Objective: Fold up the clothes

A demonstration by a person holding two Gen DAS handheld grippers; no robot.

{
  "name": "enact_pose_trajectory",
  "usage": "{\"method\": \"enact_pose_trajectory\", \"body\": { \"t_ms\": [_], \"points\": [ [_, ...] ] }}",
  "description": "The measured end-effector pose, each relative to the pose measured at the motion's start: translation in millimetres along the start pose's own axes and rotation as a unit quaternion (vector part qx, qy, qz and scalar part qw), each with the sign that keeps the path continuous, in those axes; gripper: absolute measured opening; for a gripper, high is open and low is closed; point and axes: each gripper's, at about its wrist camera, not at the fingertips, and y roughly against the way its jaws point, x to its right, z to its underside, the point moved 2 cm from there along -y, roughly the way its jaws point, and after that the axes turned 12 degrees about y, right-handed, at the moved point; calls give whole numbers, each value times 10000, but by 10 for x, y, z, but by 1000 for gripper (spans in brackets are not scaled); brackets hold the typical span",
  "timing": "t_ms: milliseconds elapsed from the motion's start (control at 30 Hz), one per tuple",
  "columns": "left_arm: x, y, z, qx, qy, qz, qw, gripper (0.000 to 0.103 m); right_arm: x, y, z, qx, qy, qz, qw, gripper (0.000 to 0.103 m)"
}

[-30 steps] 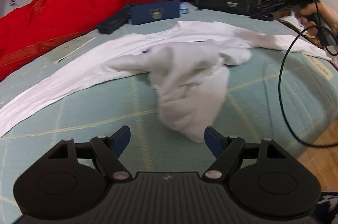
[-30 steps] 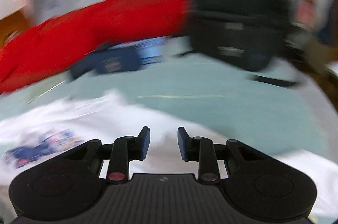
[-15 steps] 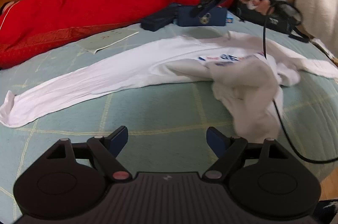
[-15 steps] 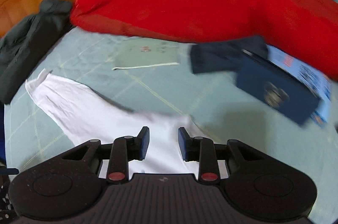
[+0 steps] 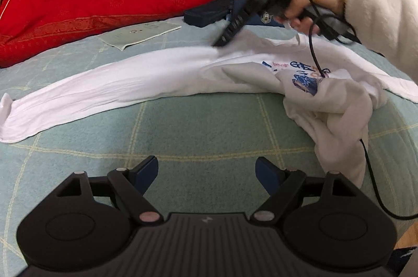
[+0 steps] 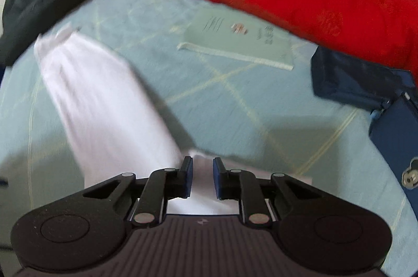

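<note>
Over white shirt [image 6: 109,115], right tongs [image 6: 203,177] closing, cloth between; left tongs [image 5: 206,176] apart.

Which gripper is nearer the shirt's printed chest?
Right. The right gripper is down on the white shirt beside its print; the left gripper hovers over bare bedspread.

Even indoor light; right view motion-blurred, edges warped.
</note>
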Motion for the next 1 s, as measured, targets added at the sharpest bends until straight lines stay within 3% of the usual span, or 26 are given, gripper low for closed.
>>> {"method": "enact_pose_trajectory", "body": {
  "t_ms": [167,333,467,500,667,733,833,900,967,1000],
  "points": [
    [14,-77,-13,-68,22,-1,10000,82,-202,57,126,-176,390,105,9990,21],
    [24,-79,-17,-70,16,54,10000,82,-19,377,-12,386,409,253,9981,24],
    [51,-69,-3,-75,-38,127,9999,82,218,270,-56,376,461,617,9963,38],
    [51,-61,8,-77,-55,147,9998,82,254,188,-26,298,485,627,9964,47],
    [10,-63,39,-109,-27,198,9997,82,271,-85,247,-40,892,762,9931,64],
    [5,-81,42,-124,-23,198,9997,82,266,-84,343,41,834,710,9940,64],
    [-3,-112,43,-156,-5,216,9996,82,243,-56,419,102,750,582,9954,63],
    [1,-119,45,-162,-16,241,9996,82,214,-32,434,85,724,484,9962,40],
    [5,-124,46,-165,-23,257,9995,82,149,-14,400,82,855,443,9953,24],
    [7,-125,46,-164,-24,261,9995,82,118,-6,377,95,942,469,9944,21]
  ]
}}
